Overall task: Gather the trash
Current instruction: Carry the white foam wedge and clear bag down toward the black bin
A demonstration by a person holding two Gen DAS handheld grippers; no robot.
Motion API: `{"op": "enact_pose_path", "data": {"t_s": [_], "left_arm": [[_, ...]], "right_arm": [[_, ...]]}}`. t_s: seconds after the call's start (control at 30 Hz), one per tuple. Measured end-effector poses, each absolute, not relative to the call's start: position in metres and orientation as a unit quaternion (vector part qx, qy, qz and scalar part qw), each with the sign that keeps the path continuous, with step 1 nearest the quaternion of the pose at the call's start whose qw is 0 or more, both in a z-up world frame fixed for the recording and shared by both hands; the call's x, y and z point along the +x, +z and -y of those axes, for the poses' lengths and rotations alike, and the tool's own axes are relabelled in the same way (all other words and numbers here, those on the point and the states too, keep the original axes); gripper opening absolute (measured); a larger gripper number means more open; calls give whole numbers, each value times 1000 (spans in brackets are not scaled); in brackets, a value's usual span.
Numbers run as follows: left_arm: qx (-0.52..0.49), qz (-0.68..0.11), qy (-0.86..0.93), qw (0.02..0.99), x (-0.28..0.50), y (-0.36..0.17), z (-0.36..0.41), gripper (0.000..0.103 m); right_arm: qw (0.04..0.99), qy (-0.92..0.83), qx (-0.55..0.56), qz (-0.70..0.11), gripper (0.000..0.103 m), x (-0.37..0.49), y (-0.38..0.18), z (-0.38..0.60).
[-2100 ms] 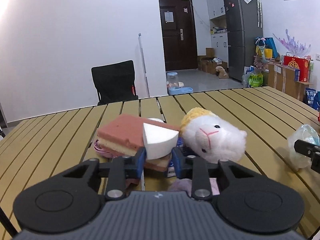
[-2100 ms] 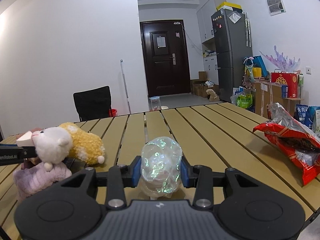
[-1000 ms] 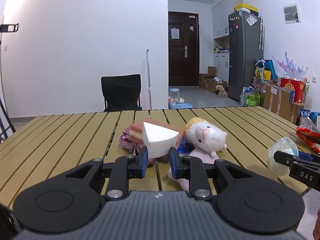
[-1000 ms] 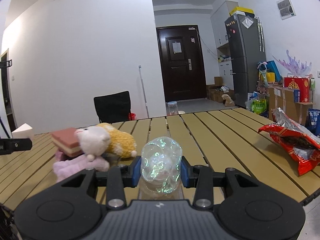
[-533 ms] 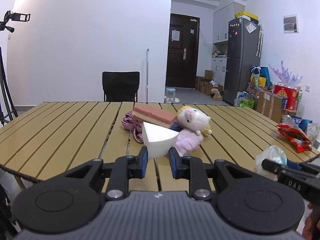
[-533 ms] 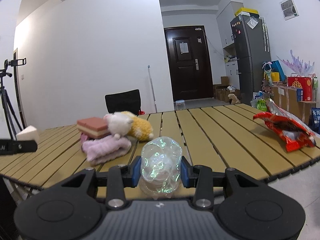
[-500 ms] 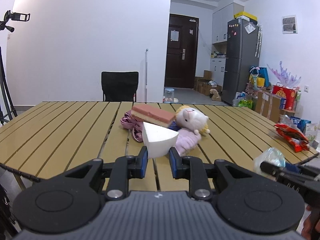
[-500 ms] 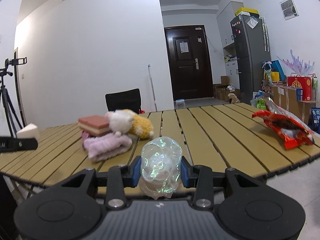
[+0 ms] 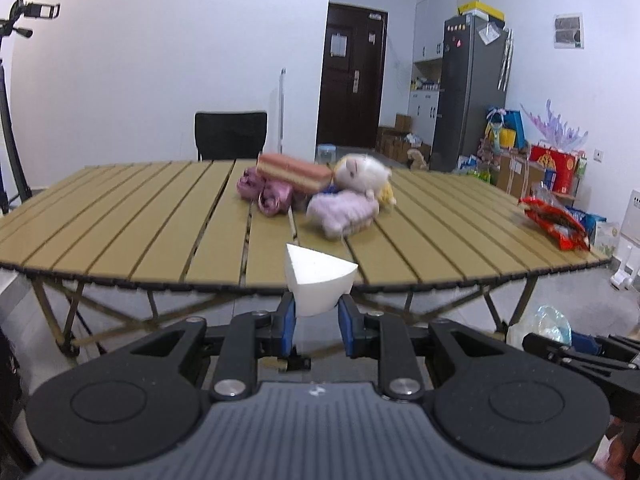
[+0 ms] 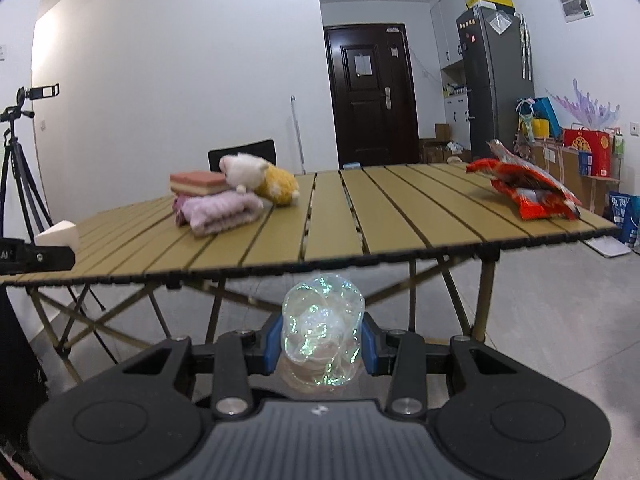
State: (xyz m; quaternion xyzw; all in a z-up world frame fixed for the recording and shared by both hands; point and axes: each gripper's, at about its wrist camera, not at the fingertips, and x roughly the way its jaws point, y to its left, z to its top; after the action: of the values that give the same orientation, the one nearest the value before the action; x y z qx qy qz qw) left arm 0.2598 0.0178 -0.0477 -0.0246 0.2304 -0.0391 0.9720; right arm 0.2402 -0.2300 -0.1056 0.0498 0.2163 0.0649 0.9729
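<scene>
L gripper (image 9: 316,318): jaws clamp white foam wedge (image 9: 318,280), off bench (image 9: 120,224) near edge. R gripper (image 10: 320,346): jaws hold crumpled clear wrap (image 10: 322,340). Risk: wrap slippery/springy, may pop out w/ jolt. Red snack bag (image 10: 524,190) uncollected on bench.

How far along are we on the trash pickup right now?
Partway. Two pieces are off the table and in hand: the left hand-held gripper is shut on the white foam wedge, and the right hand-held gripper is shut on the crumpled clear plastic. No bin shows, so neither is dropped yet. Left: the red snack bag on the table's right side.
</scene>
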Motion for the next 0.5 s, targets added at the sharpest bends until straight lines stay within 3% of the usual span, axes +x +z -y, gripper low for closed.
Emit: {"op": "enact_pose_path", "data": {"t_s": [0.5], "left_arm": [[5,-282,-35,959,224,-85,-14,23]], "right_arm": [[965,71,33,-250,38,205,-129,231]]}}
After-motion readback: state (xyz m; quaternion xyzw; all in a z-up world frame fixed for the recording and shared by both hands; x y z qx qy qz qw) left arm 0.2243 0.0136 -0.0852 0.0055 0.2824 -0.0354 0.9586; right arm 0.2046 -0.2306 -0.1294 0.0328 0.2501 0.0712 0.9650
